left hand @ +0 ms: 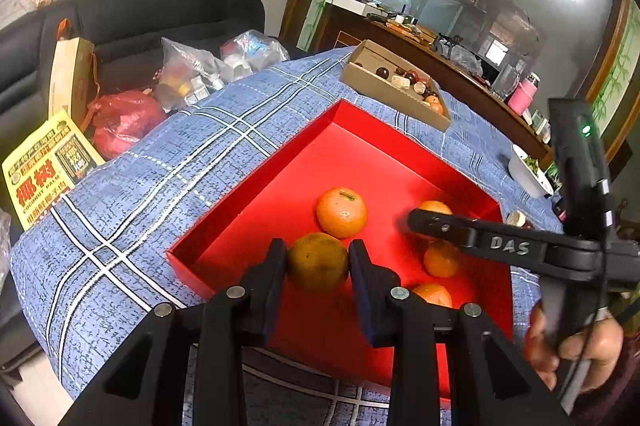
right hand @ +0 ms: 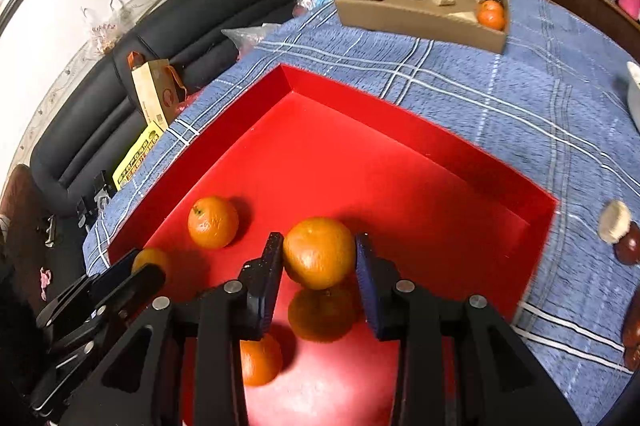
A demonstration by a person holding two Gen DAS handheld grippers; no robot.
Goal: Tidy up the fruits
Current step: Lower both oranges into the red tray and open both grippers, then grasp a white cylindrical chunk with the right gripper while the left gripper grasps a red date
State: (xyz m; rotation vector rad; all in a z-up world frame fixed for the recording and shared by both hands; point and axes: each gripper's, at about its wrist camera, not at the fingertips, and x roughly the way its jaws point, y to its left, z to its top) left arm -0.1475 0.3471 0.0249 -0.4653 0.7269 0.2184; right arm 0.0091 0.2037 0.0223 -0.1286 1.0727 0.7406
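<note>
A red tray [left hand: 256, 165] [right hand: 344, 93] lies on the blue plaid tablecloth. My left gripper [left hand: 318, 262] is shut on a greenish-orange mandarin [left hand: 318, 260] and holds it over the tray's near part. My right gripper [right hand: 318, 254] is shut on an orange mandarin [right hand: 319, 252] above the tray; it shows from the side in the left wrist view [left hand: 416, 218]. Loose mandarins lie in the tray: one in the middle [left hand: 341, 211] [right hand: 213, 222], others near the right gripper [left hand: 440, 260] [right hand: 320, 314] [right hand: 260, 358].
A cardboard tray [left hand: 394, 91] [right hand: 420, 13] with dark fruits, pale pieces and mandarins stands at the table's far side. A white bowl [left hand: 528, 173] and small items [right hand: 614, 226] lie at the right. A black sofa [left hand: 132, 21] with bags stands behind the table.
</note>
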